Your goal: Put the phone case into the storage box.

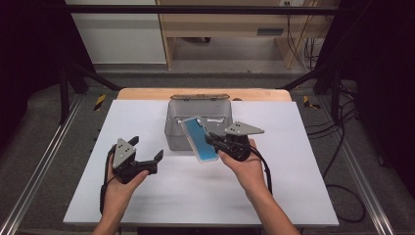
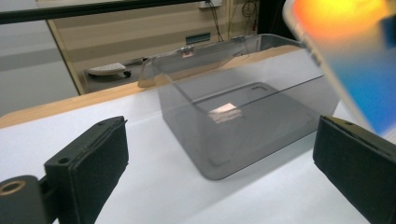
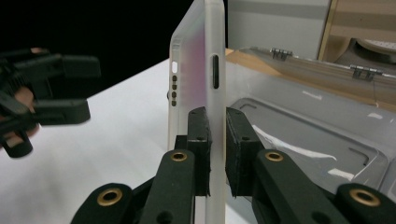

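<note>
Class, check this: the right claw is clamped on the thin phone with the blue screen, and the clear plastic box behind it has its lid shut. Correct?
Not quite. The clear plastic box has its hinged lid open, as the high view shows. The right claw is indeed clamped on the thin phone with the blue screen.

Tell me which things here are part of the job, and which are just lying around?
Part of the job:
- phone, clamped by its edge in the right gripper
- clear plastic box, lid open, just behind the phone
- left gripper, open and holding nothing

Just around:
- white table top
- wooden furniture behind the table
- cables on the floor
</note>
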